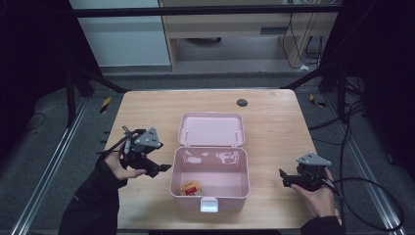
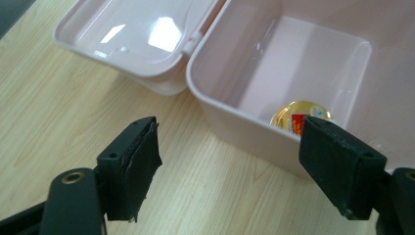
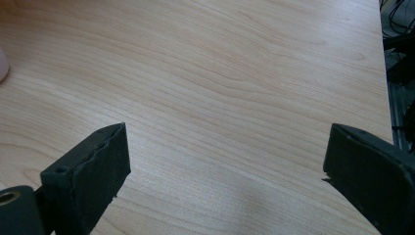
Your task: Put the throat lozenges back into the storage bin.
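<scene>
A pink plastic box (image 1: pixel 244 169) stands open in the middle of the wooden table, its lid (image 1: pixel 211 129) laid back flat behind it. Inside, at the front left corner, lies a small round cup with a yellow and red top (image 1: pixel 191 188) (image 2: pixel 296 113). My left gripper (image 1: pixel 164 169) (image 2: pixel 230 132) hovers just left of the box (image 2: pixel 235 122), pointing at its wall, jaws open with nothing between them. My right gripper (image 1: pixel 283 177) (image 3: pixel 225 142) sits at the table's right side, apart from the box, jaws wide open over bare wood.
A white latch (image 1: pixel 209 204) hangs on the box's front wall. A small dark round disc (image 1: pixel 242 102) sits near the far edge of the table (image 1: pixel 147 107). Cables (image 1: pixel 372 196) trail off the right edge onto the floor.
</scene>
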Tool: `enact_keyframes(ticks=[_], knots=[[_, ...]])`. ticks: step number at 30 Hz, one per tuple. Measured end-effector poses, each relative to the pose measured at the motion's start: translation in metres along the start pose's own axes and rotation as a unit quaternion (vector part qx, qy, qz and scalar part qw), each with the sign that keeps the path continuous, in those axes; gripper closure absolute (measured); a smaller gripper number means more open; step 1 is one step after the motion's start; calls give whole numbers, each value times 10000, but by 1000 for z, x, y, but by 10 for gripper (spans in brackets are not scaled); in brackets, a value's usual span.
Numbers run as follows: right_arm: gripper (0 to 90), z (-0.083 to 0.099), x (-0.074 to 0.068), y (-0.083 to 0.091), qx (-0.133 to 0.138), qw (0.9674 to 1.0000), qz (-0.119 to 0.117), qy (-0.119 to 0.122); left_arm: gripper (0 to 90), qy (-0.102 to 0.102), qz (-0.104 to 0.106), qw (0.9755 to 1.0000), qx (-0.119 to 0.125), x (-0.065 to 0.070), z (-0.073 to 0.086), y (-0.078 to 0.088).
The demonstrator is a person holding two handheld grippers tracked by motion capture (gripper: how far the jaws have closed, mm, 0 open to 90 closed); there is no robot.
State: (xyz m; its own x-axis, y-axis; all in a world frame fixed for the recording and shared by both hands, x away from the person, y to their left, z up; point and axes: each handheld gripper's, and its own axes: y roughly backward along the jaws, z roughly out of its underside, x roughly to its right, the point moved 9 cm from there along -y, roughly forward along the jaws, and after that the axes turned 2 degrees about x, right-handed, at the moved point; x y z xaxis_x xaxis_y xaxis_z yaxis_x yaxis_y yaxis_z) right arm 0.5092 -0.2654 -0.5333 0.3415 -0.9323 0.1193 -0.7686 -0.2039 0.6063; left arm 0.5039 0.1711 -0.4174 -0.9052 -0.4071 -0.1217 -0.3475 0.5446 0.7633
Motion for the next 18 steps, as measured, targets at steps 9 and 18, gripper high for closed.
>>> enact_keyframes(ticks=[9,18], knots=[[39,2,1,-1,-12,10000,5,-25,232,652,-351,9969,284,-12,36,-3],[40,3,1,-2,-27,10000,9,-25,234,1314,-674,9882,404,-21,74,-16]])
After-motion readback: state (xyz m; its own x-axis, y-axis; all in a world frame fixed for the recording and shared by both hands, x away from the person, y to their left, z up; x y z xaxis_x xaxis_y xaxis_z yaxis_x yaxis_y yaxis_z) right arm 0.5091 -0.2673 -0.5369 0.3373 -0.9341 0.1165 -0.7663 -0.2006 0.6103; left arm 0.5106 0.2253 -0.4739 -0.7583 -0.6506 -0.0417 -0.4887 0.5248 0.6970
